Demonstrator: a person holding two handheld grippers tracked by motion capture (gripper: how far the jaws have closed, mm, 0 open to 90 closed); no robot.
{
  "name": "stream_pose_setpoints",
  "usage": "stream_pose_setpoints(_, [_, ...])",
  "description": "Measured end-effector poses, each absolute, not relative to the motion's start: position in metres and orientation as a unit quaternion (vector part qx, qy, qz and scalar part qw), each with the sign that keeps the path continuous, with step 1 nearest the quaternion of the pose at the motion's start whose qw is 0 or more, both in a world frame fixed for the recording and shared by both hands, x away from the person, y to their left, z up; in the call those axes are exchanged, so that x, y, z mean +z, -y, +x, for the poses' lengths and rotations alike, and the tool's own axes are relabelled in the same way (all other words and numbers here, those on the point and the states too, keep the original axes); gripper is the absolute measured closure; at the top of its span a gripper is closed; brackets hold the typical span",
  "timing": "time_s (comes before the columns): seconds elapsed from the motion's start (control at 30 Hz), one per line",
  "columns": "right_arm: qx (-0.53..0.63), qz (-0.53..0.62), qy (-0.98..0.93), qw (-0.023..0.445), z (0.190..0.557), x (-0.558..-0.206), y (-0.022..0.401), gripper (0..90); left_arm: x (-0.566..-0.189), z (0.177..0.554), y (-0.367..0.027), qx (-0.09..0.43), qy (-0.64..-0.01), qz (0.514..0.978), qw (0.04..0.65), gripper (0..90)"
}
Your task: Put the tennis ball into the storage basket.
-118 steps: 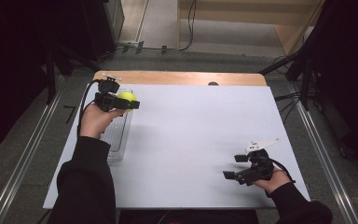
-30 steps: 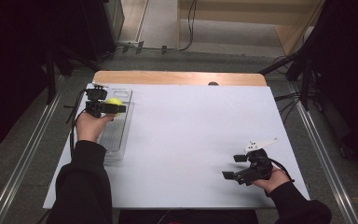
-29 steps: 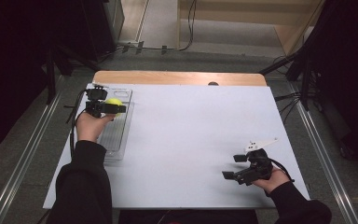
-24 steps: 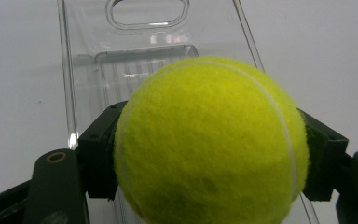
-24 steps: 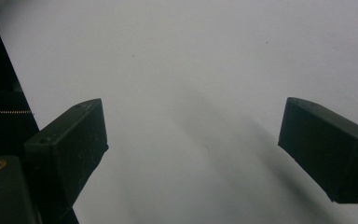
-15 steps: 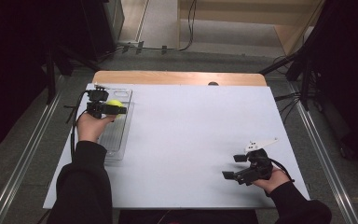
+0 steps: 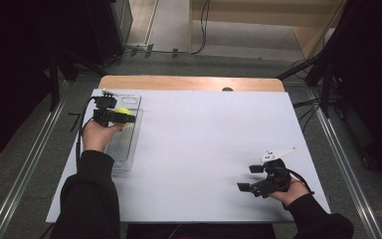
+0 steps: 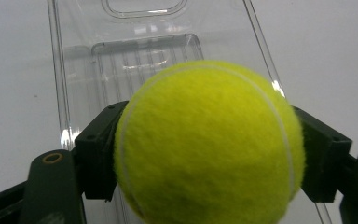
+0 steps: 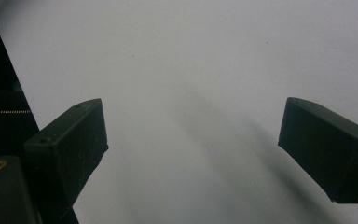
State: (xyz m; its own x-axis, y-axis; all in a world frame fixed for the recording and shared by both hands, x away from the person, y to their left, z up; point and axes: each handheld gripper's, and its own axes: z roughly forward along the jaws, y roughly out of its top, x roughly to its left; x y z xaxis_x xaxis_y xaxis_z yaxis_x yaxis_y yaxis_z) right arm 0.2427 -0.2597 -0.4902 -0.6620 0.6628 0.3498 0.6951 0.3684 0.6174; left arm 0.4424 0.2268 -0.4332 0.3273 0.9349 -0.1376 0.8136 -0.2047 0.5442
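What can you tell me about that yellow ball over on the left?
The tennis ball is bright yellow-green and fuzzy like felt, with a pale curved seam. It sits between the left gripper's two black fingers, whose jaws have just been opening, though both pads look against its sides. It is above a clear plastic tray near the white table's left edge.

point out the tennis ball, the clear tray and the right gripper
tennis ball (image 8: 209, 144): left gripper view, middle of its felt.
clear tray (image 7: 121, 149): high view, bare near end of its floor.
right gripper (image 9: 193, 154): right gripper view, midway between its open jaws.
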Motion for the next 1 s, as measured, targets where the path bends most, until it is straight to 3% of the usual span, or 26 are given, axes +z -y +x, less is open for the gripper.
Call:
stream_pose_setpoints(0.6, [-0.383,-0.411,0.827,0.023,0.243,-0.490,0.260,6.2,-0.402,0.434,-0.235,0.120,-0.564,0.751,0.322,21.9])
stream_pose_setpoints(1.0, [-0.383,-0.411,0.827,0.023,0.243,-0.490,0.260,6.2,-0.377,0.427,-0.220,0.070,-0.531,0.767,0.353,21.9])
